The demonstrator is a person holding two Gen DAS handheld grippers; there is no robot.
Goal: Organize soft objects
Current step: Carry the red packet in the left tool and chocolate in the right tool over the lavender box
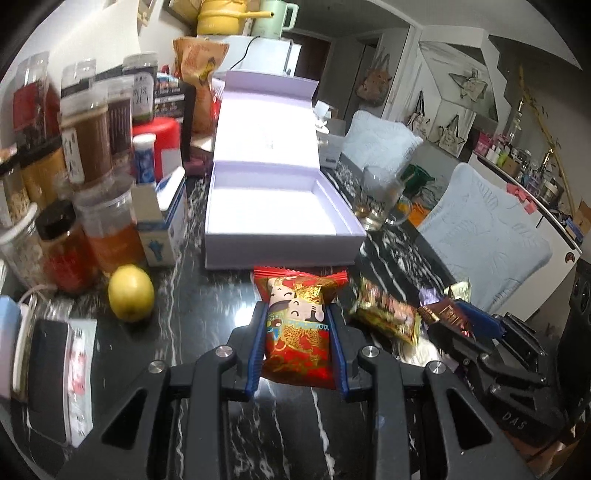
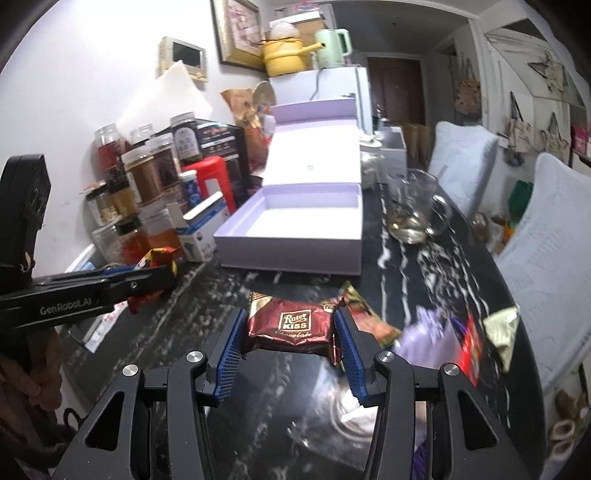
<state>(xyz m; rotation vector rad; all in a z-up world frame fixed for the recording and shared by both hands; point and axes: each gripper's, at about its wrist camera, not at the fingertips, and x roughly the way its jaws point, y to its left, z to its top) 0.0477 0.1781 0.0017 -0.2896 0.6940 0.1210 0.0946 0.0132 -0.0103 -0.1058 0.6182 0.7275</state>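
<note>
While clamped in each hand-held gripper: left (image 1: 297,328), glossy red cartoon packet (image 1: 295,332); right (image 2: 290,328), maroon chocolate wrapper (image 2: 290,326).

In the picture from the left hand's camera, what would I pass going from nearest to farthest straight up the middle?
Left gripper clamped on the red snack packet → open lilac box on the black marble table → its raised lid → white appliance → yellow pot on top.

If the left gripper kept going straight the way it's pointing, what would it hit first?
Most likely the near wall of the open white box: it lies straight ahead of the left gripper, which holds a red snack packet. Depth is unclear.
</note>
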